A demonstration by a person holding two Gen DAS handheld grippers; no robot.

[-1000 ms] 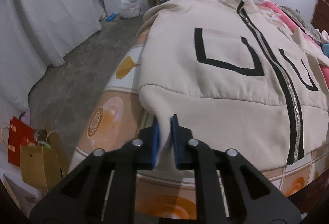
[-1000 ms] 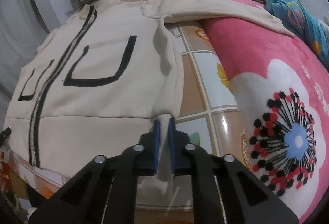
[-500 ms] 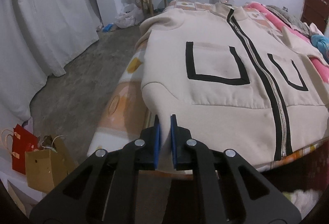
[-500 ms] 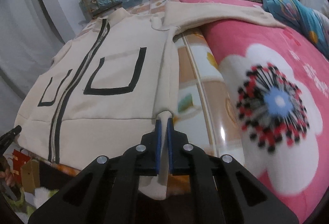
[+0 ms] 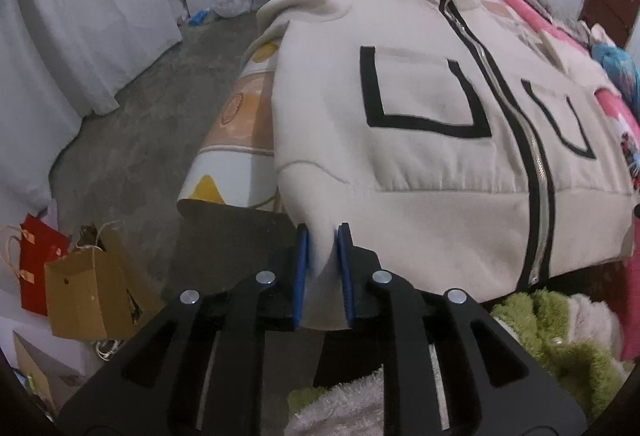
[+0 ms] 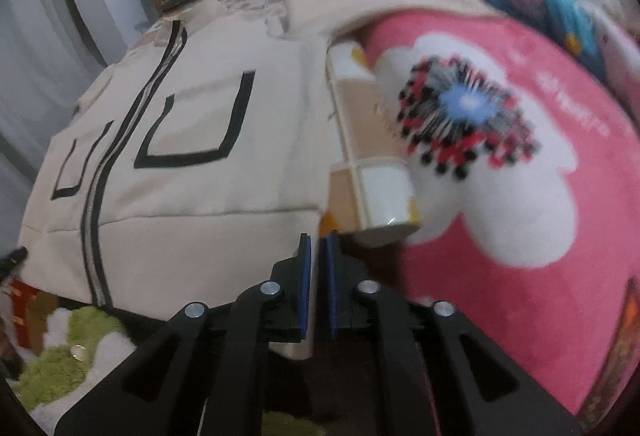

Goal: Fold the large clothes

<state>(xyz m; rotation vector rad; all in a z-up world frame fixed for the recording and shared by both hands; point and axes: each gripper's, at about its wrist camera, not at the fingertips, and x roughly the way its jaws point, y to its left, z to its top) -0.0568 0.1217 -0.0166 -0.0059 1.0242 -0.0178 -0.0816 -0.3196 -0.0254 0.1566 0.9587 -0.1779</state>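
Observation:
A cream zip jacket (image 5: 420, 164) with black pocket outlines lies front up on the bed, its hem hanging past the near edge. My left gripper (image 5: 322, 232) holds the hem's left corner. Its jaws are opening, and the cloth still fills the gap between the blue pads (image 5: 301, 268). In the right wrist view the same jacket (image 6: 200, 196) spreads to the left. My right gripper (image 6: 318, 238) pinches the hem's right corner. Its jaws are opening too, with a thin fold of cloth still between them.
A patterned mat (image 5: 240, 108) covers the bed, and a pink flowered blanket (image 6: 520, 196) lies on the right. Green and white fluffy cloth (image 5: 540, 324) sits below the bed's near edge. Paper bags (image 5: 80, 296) stand on the concrete floor at left, by white curtains (image 5: 80, 16).
Both grippers have drawn back from the bed with the hem corners, dragging the jacket toward me until its hem overhangs the edge. The gap between each pair of pads has widened slightly.

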